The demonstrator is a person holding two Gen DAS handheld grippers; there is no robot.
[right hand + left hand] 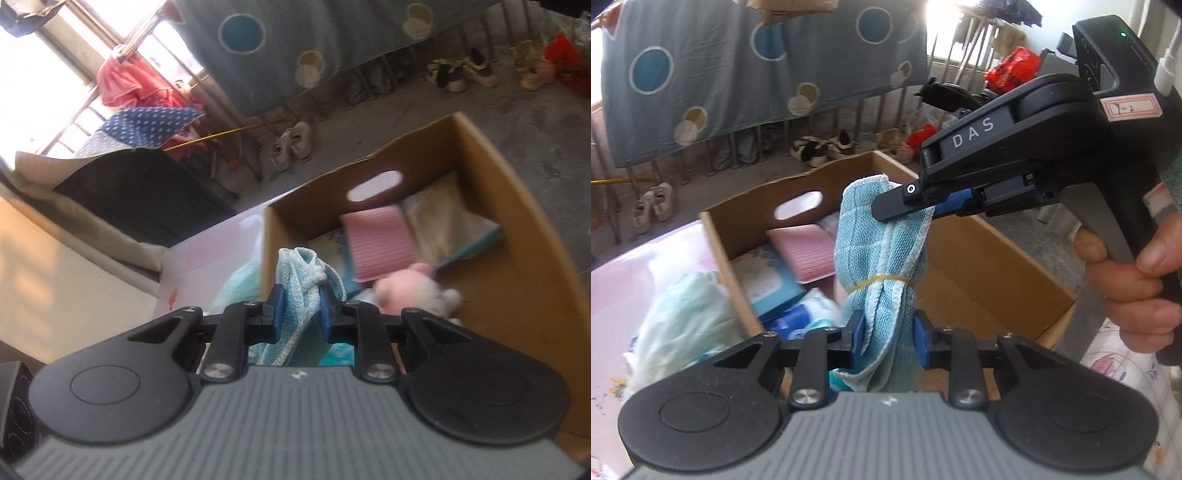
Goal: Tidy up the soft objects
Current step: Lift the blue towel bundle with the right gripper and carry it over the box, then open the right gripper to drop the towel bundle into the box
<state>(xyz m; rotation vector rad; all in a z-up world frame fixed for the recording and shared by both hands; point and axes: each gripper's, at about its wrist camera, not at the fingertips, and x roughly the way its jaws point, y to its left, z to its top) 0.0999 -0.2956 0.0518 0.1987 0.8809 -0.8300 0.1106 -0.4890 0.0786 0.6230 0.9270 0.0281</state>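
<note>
Inside the cardboard box (pixel 535 258) lies a pink pad (pixel 380 243); both hand-held grippers clamp the blue cloth (pixel 882 254).

We read the raised letters "DAS" on the black arm of the right tongs (pixel 905 210) in the left wrist view, and a handwritten mark, apparently "7-2", on a red-bordered white label (pixel 1131 107) stuck to its housing; no other text is legible.
</note>
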